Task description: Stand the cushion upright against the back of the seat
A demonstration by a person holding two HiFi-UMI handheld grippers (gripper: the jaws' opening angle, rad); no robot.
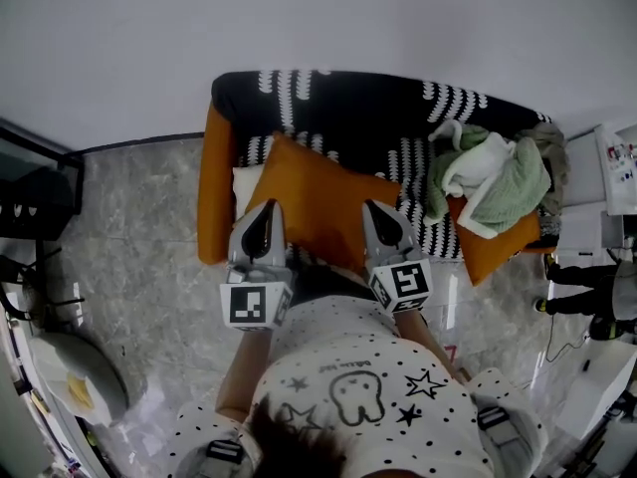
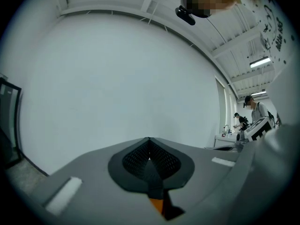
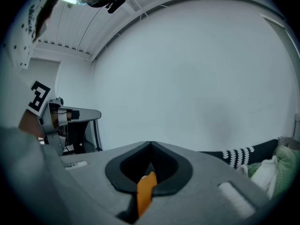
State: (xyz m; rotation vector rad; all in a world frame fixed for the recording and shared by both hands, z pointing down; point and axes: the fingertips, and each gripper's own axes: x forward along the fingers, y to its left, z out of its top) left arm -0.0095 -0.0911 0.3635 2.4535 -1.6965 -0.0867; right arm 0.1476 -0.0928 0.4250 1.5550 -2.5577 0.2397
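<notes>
Cushion handling at a black sofa patterned with white dashes (image 1: 358,108): the square orange fabric cushion (image 1: 323,207) is held tilted over the sofa's seat, its top edge toward the sofa's back, to the left of the heap of green and white cloth (image 1: 493,177) on the sofa. The head view places the left claw (image 1: 265,212) and right claw (image 1: 378,215) at the cushion's lower corners. Only the gripper views show each claw clenched on a sliver of orange fabric.

You have two grippers: left gripper (image 1: 267,209) and right gripper (image 1: 379,209). Two orange cushions: near cushion (image 1: 318,202) between them, far cushion (image 1: 495,252) right of the right gripper. One seat (image 1: 214,197). One cloth heap (image 1: 508,182).
</notes>
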